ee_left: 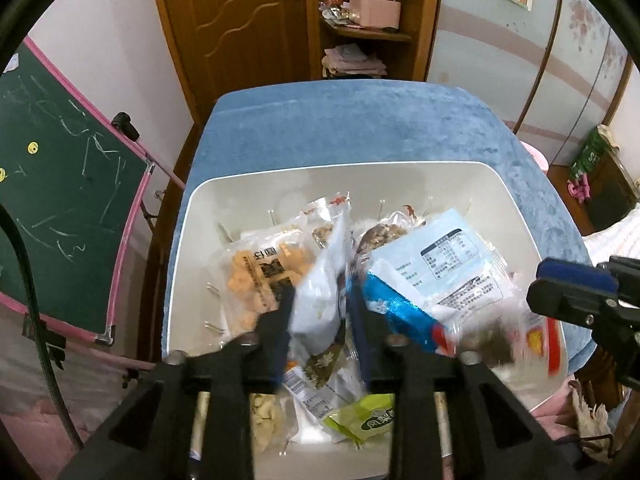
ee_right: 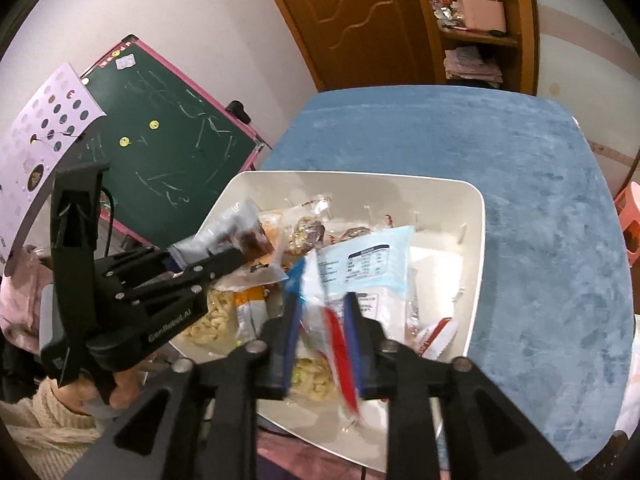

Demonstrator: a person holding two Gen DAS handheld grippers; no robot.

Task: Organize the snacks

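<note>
1. a white bin (ee_left: 180, 240) stands on a blue cloth-covered counter (ee_left: 360, 120), with loose snack packets heaped inside it.
2. the left gripper (ee_left: 320, 304) points down into the bin with its jaws partly apart; a pale grey-white snack pouch (ee_left: 320, 292) hangs between the blue pads, and it is blurred, so whether the pads press on it cannot be told.
3. the right gripper (ee_right: 322, 328) also points down over the bin, jaws partly apart, with a clear packet with a red stripe (ee_right: 338, 352) between the pads (blurred too, so contact is unclear).
4. behind that packet lies a light blue packet (ee_right: 372, 260) showing a printed nutrition table, resting on top of the heap.
5. an orange-filled clear packet (ee_left: 256, 276) lies at the left of the bin in the left wrist view, and a green packet (ee_left: 360, 420) sits near the bottom edge.
6. in the right wrist view the left gripper reaches in from the left, held by a hand (ee_right: 120, 388) in a cream knitted sleeve (ee_right: 40, 432).
7. a green chalkboard (ee_right: 168, 152) with a pink frame stands beside the counter, and a wooden door (ee_left: 240, 20) and a shelf (ee_left: 368, 32) are behind it.
</note>
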